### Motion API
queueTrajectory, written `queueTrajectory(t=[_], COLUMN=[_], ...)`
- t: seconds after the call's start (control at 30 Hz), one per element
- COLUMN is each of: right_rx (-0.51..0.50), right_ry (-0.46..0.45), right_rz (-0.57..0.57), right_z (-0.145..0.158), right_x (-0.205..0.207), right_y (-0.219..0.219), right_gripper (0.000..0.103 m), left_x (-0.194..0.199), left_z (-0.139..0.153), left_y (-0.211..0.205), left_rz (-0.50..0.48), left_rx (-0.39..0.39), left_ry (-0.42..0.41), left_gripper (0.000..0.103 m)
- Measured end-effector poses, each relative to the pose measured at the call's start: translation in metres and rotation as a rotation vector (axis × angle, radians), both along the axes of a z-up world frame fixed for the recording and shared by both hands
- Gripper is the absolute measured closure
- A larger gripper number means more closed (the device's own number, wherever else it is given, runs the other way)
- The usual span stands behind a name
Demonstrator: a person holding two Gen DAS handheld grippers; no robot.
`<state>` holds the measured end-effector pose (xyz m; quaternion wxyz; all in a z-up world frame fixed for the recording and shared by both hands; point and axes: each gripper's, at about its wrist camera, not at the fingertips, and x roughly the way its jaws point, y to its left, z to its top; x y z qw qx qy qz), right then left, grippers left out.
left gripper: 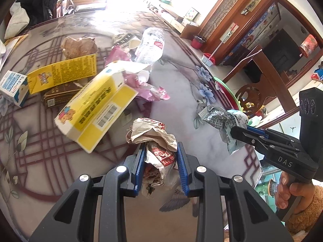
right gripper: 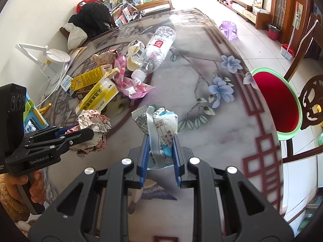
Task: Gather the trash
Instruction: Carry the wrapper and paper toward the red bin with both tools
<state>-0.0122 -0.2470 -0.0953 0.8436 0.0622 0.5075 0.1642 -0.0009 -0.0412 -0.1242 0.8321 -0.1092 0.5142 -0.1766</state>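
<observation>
Two claws, one wrapper each; one bottle [right gripper: 156, 49]; two yellow cartons.

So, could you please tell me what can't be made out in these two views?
- Basin, left wrist view: mostly hidden behind the table edge.
- Brown box, both views: largely covered by the yellow boxes.
- Crumpled paper, left wrist view: its lower part sits between the jaws.
- Window area, both views: washed out by glare.
- Wrapper print, right wrist view: too small to read.

the right gripper [left gripper: 232, 131] body reads "das", and the left gripper [right gripper: 90, 134] body reads "genrobot.ai"; other print stays unreadable.
</observation>
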Motion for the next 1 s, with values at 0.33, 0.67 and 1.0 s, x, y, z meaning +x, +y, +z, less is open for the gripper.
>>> queueTrajectory(t=[0.33, 0.67, 1.0], right_rx=[0.009, 0.010, 0.023], right_ry=[0.007, 0.006, -0.010], right_rz=[-0.021, -0.027, -0.017], right_z=[-0.003, -0.002, 0.002], right_x=[0.012, 0.030, 0.056], right_y=[-0.030, -0.070, -0.107], right_gripper=[0.081, 0.081, 0.081], left_x=[0.020, 0.045, 0.058], left_z=[0.004, 0.018, 0.029], left_y=[-0.031, -0.072, -0.101], left_rz=[-0.012, 0.015, 0.048], left_rx=[0.000, -0.032, -0.019], left_ry=[-0.003, -0.047, -0.068], left_gripper=[0.076, 0.076, 0.076])
